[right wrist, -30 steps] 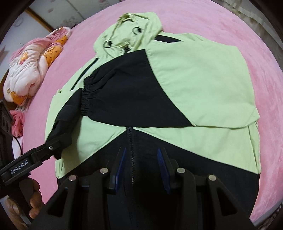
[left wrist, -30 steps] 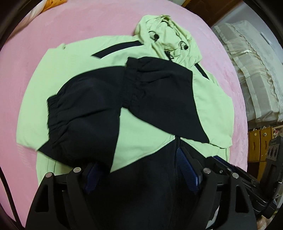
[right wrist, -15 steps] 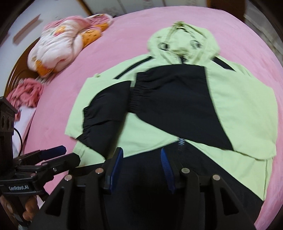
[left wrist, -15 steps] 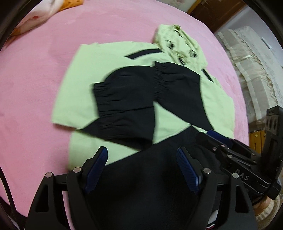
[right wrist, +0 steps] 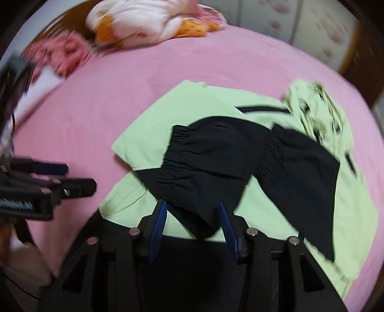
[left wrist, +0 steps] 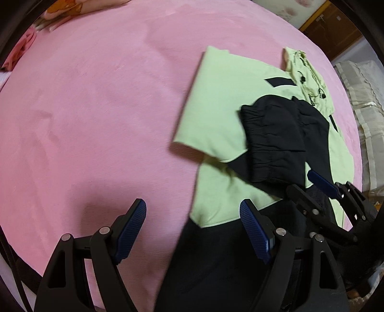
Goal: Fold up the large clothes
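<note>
A light-green and black hooded jacket (left wrist: 223,105) lies flat on the pink bed (left wrist: 96,120), both black-cuffed sleeves (left wrist: 271,139) folded across its chest, hood (left wrist: 307,72) at the far end. My left gripper (left wrist: 193,216) is open and empty, hovering over the jacket's lower left corner and black hem (left wrist: 216,264). My right gripper (right wrist: 193,213) is open and empty above the black hem (right wrist: 192,268), near the folded sleeves (right wrist: 206,165); the jacket (right wrist: 153,134) fills that view. Each gripper shows in the other's view: the right one (left wrist: 331,204), the left one (right wrist: 48,177).
A bundled pink, white and orange quilt (right wrist: 148,21) and a pink cloth (right wrist: 60,52) lie at the bed's far left. White folded bedding (left wrist: 367,100) sits beyond the right edge. Bare pink bed lies left of the jacket.
Both grippers have swung left and pulled back from the jacket; it now sits further right in both views. The jacket itself has not moved. Both grippers stay open.
</note>
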Tool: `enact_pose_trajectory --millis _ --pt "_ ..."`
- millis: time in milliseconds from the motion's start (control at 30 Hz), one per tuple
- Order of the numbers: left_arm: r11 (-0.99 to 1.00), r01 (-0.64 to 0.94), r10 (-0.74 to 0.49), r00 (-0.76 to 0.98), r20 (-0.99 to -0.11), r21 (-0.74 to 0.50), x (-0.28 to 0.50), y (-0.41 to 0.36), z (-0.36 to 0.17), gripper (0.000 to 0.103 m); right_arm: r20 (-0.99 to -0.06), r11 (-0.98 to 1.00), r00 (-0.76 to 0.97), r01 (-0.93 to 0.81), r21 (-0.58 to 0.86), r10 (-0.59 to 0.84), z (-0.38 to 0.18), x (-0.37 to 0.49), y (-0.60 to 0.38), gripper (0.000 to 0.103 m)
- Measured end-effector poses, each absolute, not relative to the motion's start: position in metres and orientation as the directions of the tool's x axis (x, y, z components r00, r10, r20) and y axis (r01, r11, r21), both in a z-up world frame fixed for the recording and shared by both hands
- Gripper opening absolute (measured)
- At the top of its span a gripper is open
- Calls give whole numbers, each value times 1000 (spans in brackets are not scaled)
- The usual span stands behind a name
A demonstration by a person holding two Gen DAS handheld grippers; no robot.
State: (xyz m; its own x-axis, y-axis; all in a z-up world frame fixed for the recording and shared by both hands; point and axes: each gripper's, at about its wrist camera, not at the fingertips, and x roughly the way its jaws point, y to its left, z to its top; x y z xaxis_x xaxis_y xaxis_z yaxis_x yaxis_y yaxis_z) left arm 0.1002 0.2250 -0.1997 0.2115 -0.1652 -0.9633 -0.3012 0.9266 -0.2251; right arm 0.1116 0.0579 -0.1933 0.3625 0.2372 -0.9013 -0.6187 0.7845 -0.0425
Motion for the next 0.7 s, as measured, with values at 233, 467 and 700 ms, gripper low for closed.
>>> enact_pose_trajectory --millis 233,467,700 --pt "923 -312 -167 203 -965 -225 93 247 -211 79 -873 644 478 -697 -315 91 -223 96 90 45" --pt "918 -326 -162 211 -964 -226 97 257 -213 79 -837 589 547 -672 -449 -14 -245 102 97 12" --pt "921 -311 -169 222 -960 -234 106 248 -208 79 -802 809 580 -534 -244 141 -173 136 63 4"
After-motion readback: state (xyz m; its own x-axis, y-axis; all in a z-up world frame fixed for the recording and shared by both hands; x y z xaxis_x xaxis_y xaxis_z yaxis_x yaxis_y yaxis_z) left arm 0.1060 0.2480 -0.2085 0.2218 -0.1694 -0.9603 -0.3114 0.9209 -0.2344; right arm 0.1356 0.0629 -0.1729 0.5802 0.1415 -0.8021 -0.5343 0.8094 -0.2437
